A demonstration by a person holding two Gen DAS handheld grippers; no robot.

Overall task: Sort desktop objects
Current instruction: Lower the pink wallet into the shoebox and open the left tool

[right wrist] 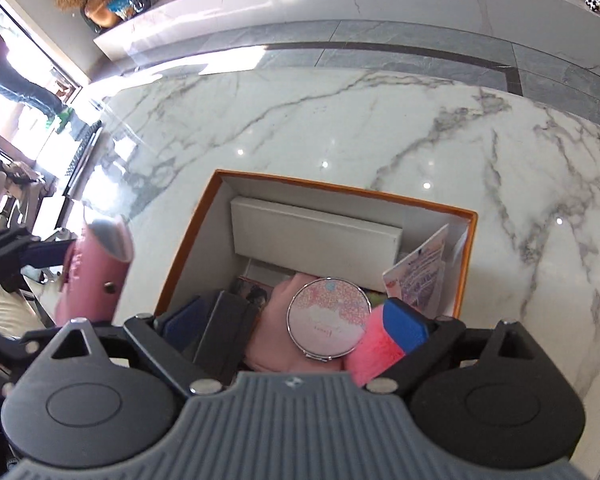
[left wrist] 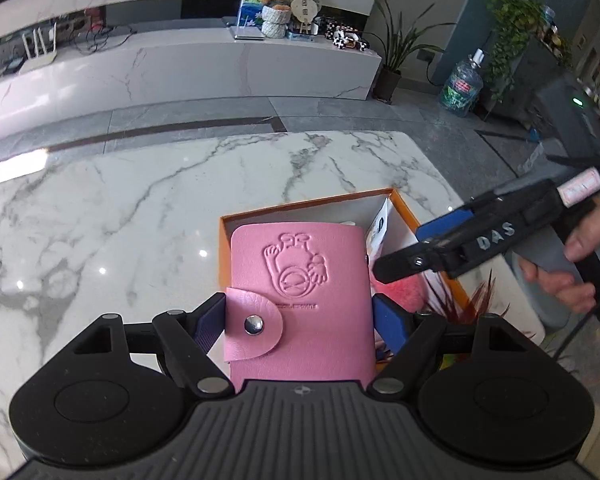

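A pink card holder with a snap tab and an embossed cartoon is clamped in my left gripper, held above the near left side of an orange-rimmed box. In the right wrist view the same card holder hangs left of the box. My right gripper stands open over the box, its fingers either side of a round floral compact mirror that lies inside and touches neither pad. From the left wrist view, the right gripper reaches in over the box's right side.
The box also holds a flat white case, a printed leaflet, a pink fluffy item and a dark object. It sits on a white marble table. A red-leaved plant and a person's hand are at the right.
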